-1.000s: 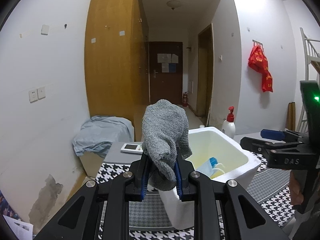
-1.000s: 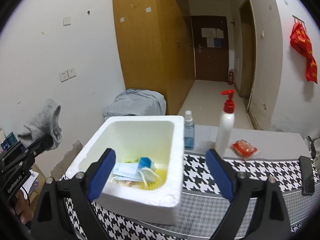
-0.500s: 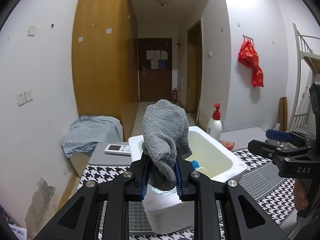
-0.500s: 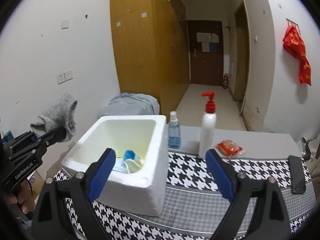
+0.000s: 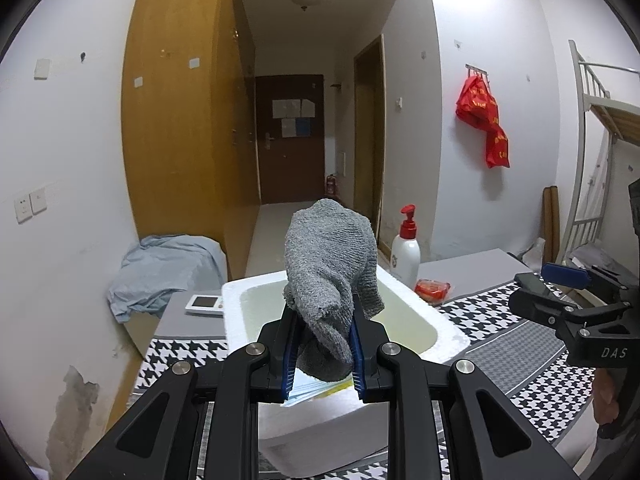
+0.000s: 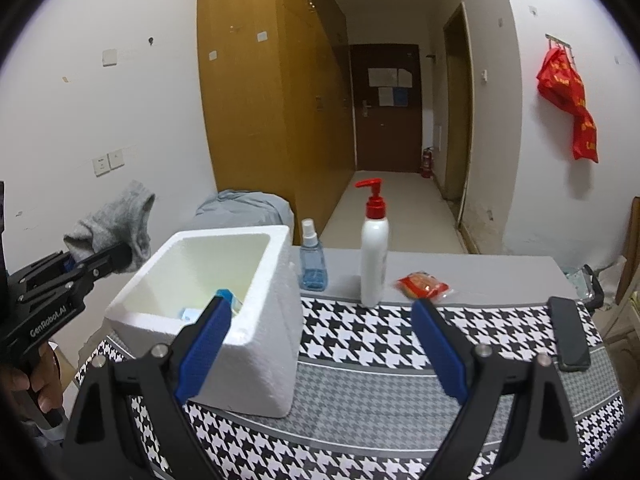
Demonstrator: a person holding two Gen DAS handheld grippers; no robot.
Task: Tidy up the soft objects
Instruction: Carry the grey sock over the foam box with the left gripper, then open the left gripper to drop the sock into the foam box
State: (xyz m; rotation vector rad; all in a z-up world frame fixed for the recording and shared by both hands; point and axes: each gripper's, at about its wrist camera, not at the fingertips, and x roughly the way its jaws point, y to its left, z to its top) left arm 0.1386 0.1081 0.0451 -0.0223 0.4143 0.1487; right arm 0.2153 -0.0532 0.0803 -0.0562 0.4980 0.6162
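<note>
While the left gripper (image 5: 323, 354) pinches the grey sock (image 5: 330, 276) just above the foam box (image 5: 404, 288), the right gripper (image 6: 320, 344) stands spread and empty

Letting go too near the box's near wall could drape the sock over the rim; only the left wrist view shows paper packets under the sock, while the right wrist view alone shows the spray bottle (image 6: 313, 256) beyond the box

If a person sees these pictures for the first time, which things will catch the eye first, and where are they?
First comes the grey sock, bunched and clamped in the left tool, which holds it above the near end of the white foam box on the houndstooth tablecloth. Next is the white pump bottle with its red top, standing upright to the right of the box. The right tool stands wide open and empty.
</note>
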